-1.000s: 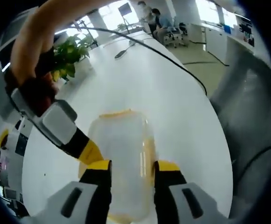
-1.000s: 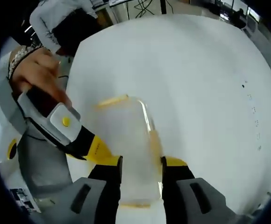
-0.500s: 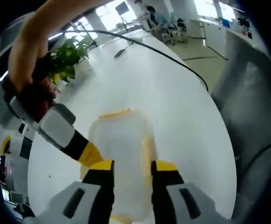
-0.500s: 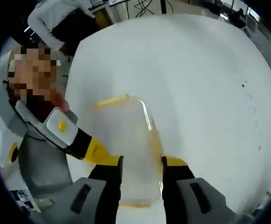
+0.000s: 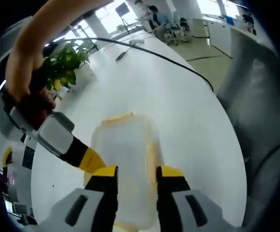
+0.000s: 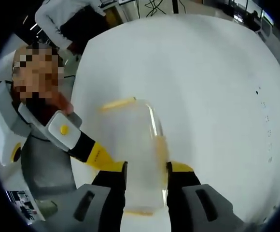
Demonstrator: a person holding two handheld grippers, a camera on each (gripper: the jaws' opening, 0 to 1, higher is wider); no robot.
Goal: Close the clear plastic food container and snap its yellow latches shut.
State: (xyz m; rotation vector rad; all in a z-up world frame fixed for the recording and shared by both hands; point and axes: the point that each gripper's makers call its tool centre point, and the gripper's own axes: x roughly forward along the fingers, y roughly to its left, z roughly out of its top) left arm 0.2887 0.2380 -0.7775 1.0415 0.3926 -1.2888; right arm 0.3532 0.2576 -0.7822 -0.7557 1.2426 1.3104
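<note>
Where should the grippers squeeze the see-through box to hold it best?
Across its two long side walls, coming in from the short ends, I think. The clear container is narrow and straight-sided, so the left gripper spans it from one end and the right gripper from the other. The walls look slippery.

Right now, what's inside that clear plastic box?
Nothing visible through the cloudy clear container; the white table shows around it. Both grippers' jaws cover its near end.

Grey tongs (image 5: 132, 176) with black jaws, yellow-tipped.
</note>
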